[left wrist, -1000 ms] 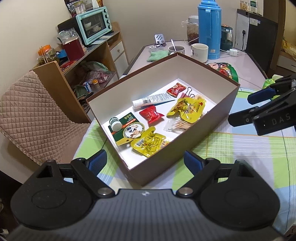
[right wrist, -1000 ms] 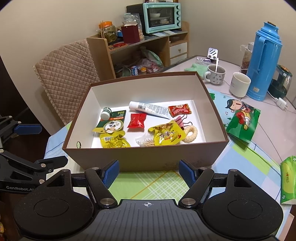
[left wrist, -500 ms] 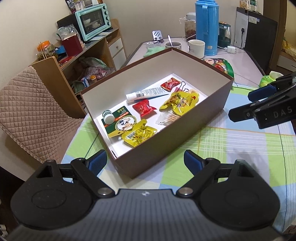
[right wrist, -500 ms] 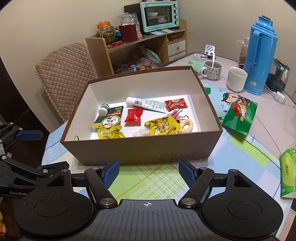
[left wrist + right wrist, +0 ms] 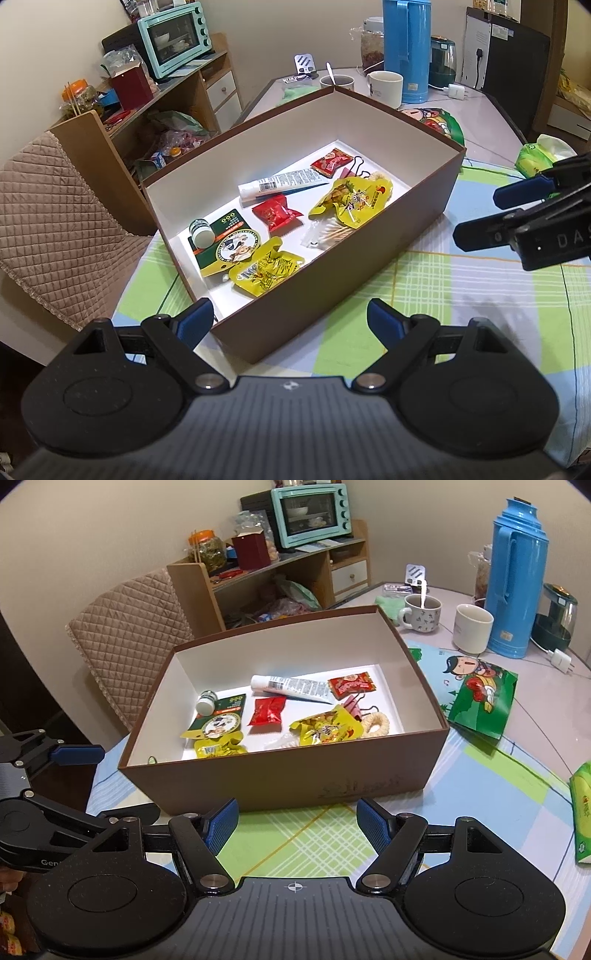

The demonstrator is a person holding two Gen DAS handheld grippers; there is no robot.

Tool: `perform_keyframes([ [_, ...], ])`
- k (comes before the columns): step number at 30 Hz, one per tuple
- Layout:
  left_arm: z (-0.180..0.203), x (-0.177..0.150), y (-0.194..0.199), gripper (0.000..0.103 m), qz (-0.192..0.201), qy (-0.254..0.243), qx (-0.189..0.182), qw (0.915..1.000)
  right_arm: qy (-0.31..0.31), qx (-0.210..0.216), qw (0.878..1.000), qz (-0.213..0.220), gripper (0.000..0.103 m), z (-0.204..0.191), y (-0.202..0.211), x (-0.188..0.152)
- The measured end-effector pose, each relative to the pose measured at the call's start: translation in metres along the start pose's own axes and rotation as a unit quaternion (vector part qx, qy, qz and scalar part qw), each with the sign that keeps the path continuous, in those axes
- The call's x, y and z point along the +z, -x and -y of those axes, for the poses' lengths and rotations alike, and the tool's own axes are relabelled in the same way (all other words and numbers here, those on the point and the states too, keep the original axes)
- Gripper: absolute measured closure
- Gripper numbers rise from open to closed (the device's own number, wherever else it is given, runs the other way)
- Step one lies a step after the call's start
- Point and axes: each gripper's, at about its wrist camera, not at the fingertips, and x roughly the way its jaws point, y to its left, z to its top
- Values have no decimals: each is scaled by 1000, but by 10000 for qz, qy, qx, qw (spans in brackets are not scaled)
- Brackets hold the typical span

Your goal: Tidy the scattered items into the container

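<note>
My left gripper (image 5: 290,319) hangs just short of the near corner of the brown box (image 5: 332,280), its blue-padded fingers (image 5: 194,323) spread wide with nothing between them. My right gripper (image 5: 295,825) is the same: fingers (image 5: 221,825) wide apart and empty, poised above the checked cloth on the tabletop (image 5: 306,845) just near of the box's long side.

The box sits on the tabletop, and the small things all lie on its white floor. At the left end stand a little white bottle (image 5: 207,702) and a green card pack (image 5: 221,720), with a yellow snack pouch (image 5: 218,748) just near of them. A red sachet (image 5: 267,710) lies in the middle and a white tube (image 5: 291,686) lies toward the far wall. To the right are a second red packet (image 5: 351,685), a pink binder clip (image 5: 352,703), a larger yellow pouch (image 5: 327,729) and a pale ring-shaped item (image 5: 376,723).

Outside the box, to its right, a green cartoon bag (image 5: 484,698) and a green tissue pack (image 5: 581,812) rest on the tabletop. Farther off stand two mugs (image 5: 472,627) and a blue flask (image 5: 515,579).
</note>
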Motion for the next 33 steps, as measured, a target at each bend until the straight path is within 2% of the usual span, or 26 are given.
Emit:
perform_keyframes([
  [6,-3,4,-10,15,-26,-10,8,10000,-174,5,9998,16,29,6,-6,1],
  [18,-9,7,-26,15,-103,-50,-2,9999,-142,0,9998,-164,29,4,-23,4],
  [33,-9,6,-25,15,-11,-146,18,9999,-27,36,9997,-240,29,-3,-27,2],
])
